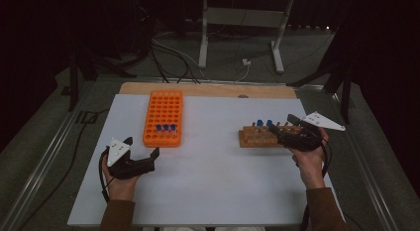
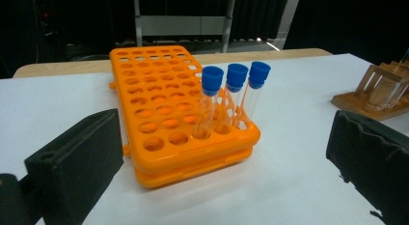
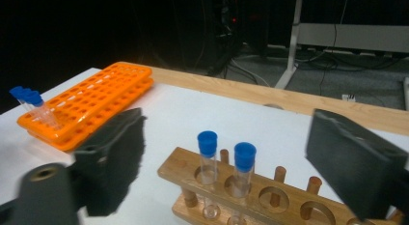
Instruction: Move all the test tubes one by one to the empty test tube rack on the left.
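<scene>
The right gripper hovers at the wooden rack, jaws wide and holding nothing, with two blue-capped tubes standing in the rack between them. The left gripper, fully open and empty, sits just short of the orange rack, where three capped tubes stand in the near row

We see a glossy orange plastic rack, clear tubes with matt blue caps, a bare wooden rack and a smooth matt white counter.
</scene>
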{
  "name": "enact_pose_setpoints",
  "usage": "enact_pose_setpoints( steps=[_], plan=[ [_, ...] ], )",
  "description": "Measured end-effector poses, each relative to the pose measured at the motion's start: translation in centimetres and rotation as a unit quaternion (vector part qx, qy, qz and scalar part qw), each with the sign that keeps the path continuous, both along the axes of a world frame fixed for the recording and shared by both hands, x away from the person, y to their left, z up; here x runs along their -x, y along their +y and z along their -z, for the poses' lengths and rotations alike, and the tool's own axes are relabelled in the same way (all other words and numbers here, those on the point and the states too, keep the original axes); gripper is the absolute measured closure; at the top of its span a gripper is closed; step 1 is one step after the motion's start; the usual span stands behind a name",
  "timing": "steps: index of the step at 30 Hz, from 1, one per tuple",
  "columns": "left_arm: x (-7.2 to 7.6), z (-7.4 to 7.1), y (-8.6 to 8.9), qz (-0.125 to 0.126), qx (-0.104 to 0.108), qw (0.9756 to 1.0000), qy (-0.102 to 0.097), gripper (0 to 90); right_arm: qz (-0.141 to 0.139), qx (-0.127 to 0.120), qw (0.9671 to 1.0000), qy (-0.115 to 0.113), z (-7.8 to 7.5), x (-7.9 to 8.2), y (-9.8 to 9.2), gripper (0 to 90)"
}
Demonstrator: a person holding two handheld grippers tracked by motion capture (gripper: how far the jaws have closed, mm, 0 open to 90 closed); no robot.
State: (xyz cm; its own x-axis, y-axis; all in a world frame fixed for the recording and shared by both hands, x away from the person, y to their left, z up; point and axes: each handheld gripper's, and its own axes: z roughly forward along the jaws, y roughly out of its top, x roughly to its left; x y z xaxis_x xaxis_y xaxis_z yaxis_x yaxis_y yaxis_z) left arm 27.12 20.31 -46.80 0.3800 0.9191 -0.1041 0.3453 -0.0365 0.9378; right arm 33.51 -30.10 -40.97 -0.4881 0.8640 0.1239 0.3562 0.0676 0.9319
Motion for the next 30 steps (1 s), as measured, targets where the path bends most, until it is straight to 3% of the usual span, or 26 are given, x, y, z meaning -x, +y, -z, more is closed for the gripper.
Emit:
enact_pose_setpoints(
  steps=[2,5,8,13,16,24,27,30],
  plan=[
    [0.0,0.1,0.1,-0.001,-0.002,1.0,0.002,0.7,0.0,0.008,0.9999,0.011,0.6,-0.6,0.1,23.3],
    [-0.1,0.2,0.1,-0.003,0.0,1.0,0.003,0.7,0.006,0.03,0.9993,0.02,1.7,-1.4,0.6,44.1],
    [-0.1,0.4,0.2,-0.007,0.001,1.0,0.006,0.7,0.011,0.039,0.9989,0.024,2.3,-2.1,1.1,53.4],
    [0.0,0.4,0.5,-0.011,0.005,0.9999,0.004,0.7,0.031,0.03,0.9983,0.04,3.1,-3.4,1.1,59.1],
    [-0.1,0.5,0.5,-0.011,0.007,0.9999,0.006,0.7,0.031,0.039,0.9972,0.055,3.8,-3.9,1.3,62.3],
    [0.0,0.5,0.6,-0.012,0.009,0.9999,0.005,0.7,0.027,0.042,0.9959,0.075,4.8,-4.0,1.7,71.4],
    [0.0,0.5,0.6,-0.014,0.01,0.9998,0.006,0.7,0.027,0.056,0.995,0.078,5.2,-4.0,2.0,71.7],
    [0.0,0.6,0.6,-0.015,0.011,0.9998,0.007,0.7,0.029,0.053,0.9952,0.077,5.3,-3.9,2.1,75.1]
  ],
)
